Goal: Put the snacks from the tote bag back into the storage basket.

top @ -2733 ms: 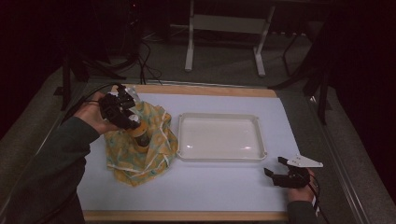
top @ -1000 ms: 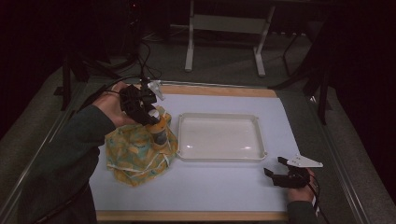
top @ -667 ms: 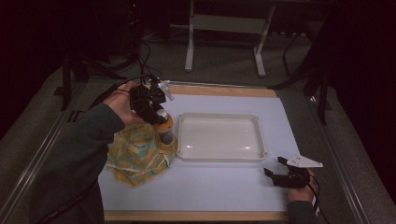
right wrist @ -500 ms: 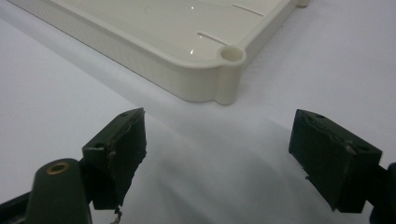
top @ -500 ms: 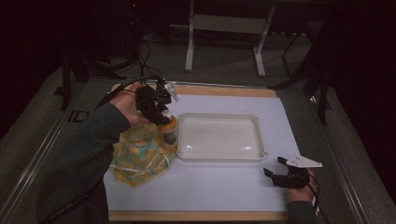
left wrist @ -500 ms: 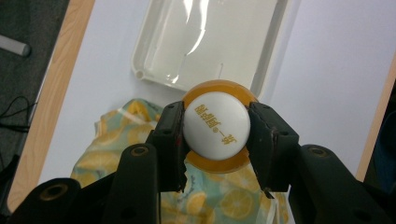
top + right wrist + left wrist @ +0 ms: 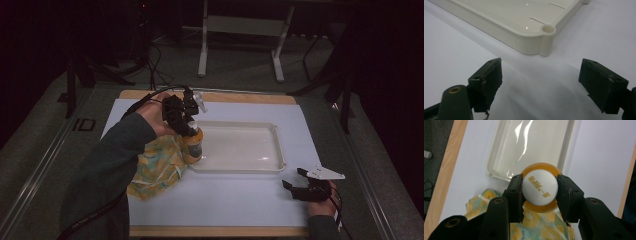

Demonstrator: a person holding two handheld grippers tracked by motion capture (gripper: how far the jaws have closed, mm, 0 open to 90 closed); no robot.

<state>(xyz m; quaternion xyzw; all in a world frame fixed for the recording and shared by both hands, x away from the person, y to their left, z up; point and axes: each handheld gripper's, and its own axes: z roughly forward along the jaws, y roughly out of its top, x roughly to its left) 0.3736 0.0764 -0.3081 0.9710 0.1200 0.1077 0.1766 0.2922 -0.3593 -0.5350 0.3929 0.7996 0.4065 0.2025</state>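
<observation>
The left claw (image 7: pixel 539 191) is clamping the bottle (image 7: pixel 539 188) by its cap, over the tray (image 7: pixel 499 152) edge; rigid, light, probably slippery. The right claw (image 7: pixel 549 82) is resting open beside the tray.

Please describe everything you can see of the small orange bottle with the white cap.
The small orange bottle has a round white cap with orange printed characters and an amber body that looks translucent. It hangs upright, held at the cap between the jaws of the left gripper, at the left edge of the white tray, beside the yellow patterned cloth.
</observation>
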